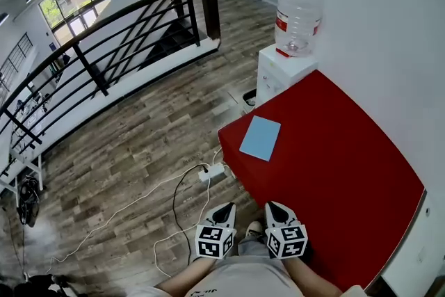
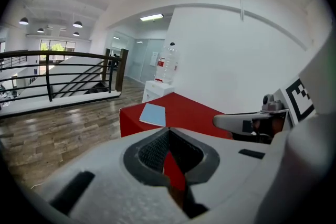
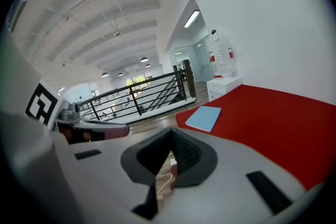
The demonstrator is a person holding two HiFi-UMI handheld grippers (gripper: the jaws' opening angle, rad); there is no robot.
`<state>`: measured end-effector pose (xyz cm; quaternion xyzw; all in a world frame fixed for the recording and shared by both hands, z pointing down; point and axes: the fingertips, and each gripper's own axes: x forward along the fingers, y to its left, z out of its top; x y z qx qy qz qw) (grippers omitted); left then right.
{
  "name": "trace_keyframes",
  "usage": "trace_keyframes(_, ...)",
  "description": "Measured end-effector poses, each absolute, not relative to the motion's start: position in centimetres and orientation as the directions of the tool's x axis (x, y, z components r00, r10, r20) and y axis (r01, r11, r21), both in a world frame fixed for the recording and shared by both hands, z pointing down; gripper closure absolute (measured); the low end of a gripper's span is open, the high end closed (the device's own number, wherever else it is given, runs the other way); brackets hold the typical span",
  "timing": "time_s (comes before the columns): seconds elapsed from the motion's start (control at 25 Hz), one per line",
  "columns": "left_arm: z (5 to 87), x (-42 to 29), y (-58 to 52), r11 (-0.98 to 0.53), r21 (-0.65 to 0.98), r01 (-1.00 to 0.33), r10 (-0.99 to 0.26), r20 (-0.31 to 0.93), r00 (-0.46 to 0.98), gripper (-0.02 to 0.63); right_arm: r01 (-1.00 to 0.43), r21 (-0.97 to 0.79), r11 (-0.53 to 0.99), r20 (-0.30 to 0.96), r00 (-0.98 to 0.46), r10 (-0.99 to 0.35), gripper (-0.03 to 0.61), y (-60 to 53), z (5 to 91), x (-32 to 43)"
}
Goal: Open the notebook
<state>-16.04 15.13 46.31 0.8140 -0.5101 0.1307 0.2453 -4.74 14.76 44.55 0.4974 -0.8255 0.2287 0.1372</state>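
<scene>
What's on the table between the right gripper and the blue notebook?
Nothing. In the head view, only bare red table lies between the right gripper and the closed notebook.

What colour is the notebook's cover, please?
The notebook is plain light blue, clearest in the head view.

The head view's bottom edge cuts my forearms [image 1: 184, 279]. Print on the water bottle [image 1: 297, 10] is unreadably small. My left gripper [image 2: 168, 130] covers the near end of the red table [image 2: 197, 113].
</scene>
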Motion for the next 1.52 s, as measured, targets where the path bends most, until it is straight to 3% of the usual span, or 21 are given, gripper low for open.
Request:
trace_keyframes(0.36,45.8,-13.1,6.3,-0.318,0.287,-0.904,-0.776,0.469,0.422,0.607,-0.873,-0.255,0.417,0.462,-0.488,-0.740,0.572,5.9,44.5,-1.9)
trace_keyframes(0.72,45.7,-12.9,0.5,-0.377,0.257,-0.890,-0.742,0.492,0.456,0.607,-0.882,-0.279,0.380,0.479,-0.470,-0.741,0.572,0.9,44.8,-1.9)
trace_keyframes(1.52,47.1,-14.0,-4.1,-0.412,0.246,-0.877,-0.708,0.520,0.478,0.607,-0.909,-0.279,0.310,0.500,-0.413,-0.761,0.572,-3.2,45.7,-2.5)
